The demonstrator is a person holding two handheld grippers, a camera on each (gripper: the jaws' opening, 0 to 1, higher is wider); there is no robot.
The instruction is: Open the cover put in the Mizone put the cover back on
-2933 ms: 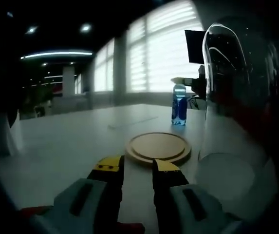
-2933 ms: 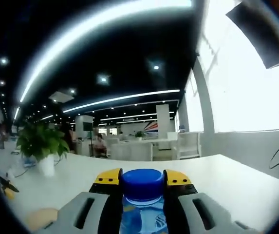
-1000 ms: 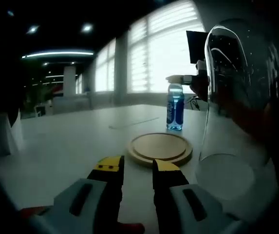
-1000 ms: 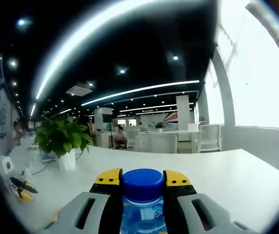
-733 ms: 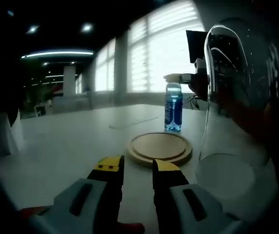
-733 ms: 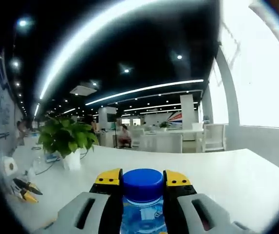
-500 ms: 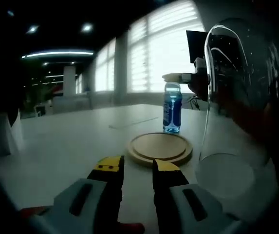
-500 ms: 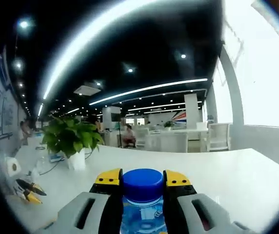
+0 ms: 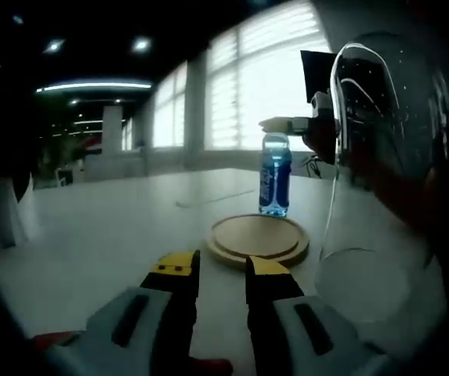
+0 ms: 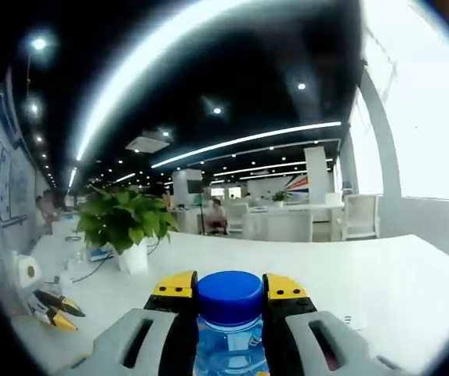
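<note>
My right gripper [image 10: 229, 291] pinches the blue-capped bottle [image 9: 275, 175] at its neck and holds it over the far edge of the round wooden board [image 9: 256, 238] on the white table [image 9: 114, 227], glass cover [image 9: 381, 172] just right, while my left gripper [image 9: 219, 270] waits with its 2 jaws slightly apart, holding nothing.

Left view faces the bottle [image 9: 275, 176]; right view looks over it.

1. You will find no word, brand or number legible in either view.
2. The bottle's [image 9: 275, 185] blue label carries white marks, too small and blurred for you to read in the left gripper view.
</note>
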